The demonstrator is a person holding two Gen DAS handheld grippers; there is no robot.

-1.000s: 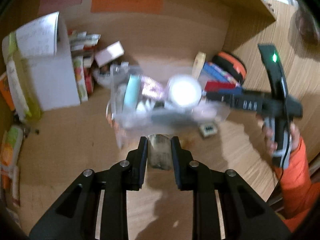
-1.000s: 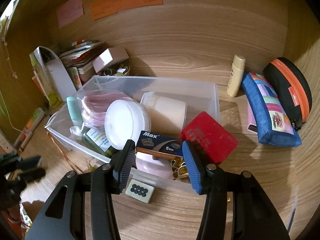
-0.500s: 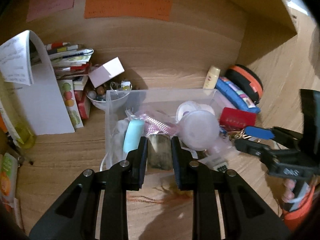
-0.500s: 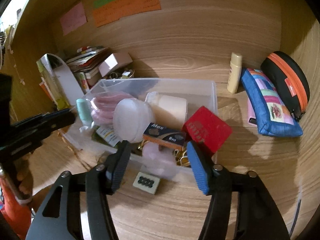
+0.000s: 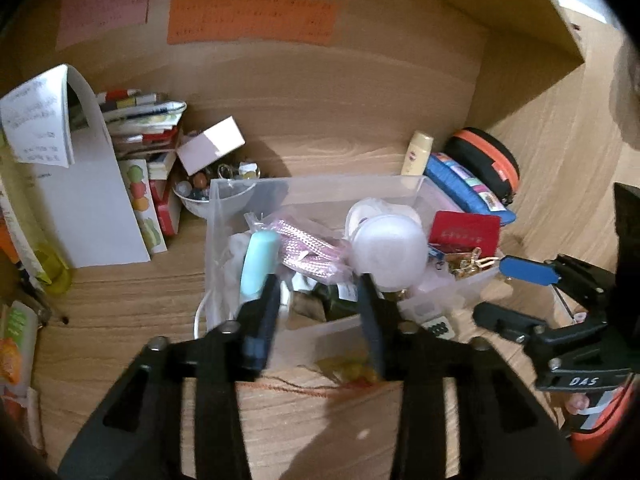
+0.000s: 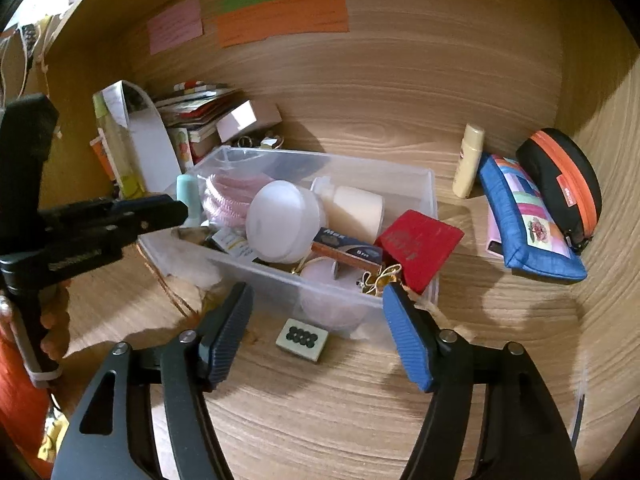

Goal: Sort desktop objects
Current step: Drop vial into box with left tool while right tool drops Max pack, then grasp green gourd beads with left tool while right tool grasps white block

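A clear plastic bin (image 5: 320, 188) (image 6: 424, 184) stands on the wooden desk, full of small items: a white round jar (image 5: 388, 250) (image 6: 282, 220), a pink cord bundle (image 5: 312, 248), a mint tube (image 5: 258, 264), a red wallet (image 6: 420, 250) and a small dark brownish object (image 5: 308, 306) at the near wall. My left gripper (image 5: 318, 312) is open and empty, its fingers over the bin's near edge. My right gripper (image 6: 316, 332) is open and empty in front of the bin, above a small tile with black dots (image 6: 302, 339).
A blue pencil case (image 6: 524, 220), a black and orange pouch (image 6: 564, 184) and a cream bottle (image 6: 468, 160) lie right of the bin. A bowl of trinkets (image 5: 216, 192), stacked books (image 5: 144, 120) and a white folder (image 5: 88, 208) stand at the left. Orange thread (image 5: 304, 384) lies in front.
My left gripper has opened and let go of the small dark brownish object, which now lies in the bin. The right gripper has drawn back a little and stays open.
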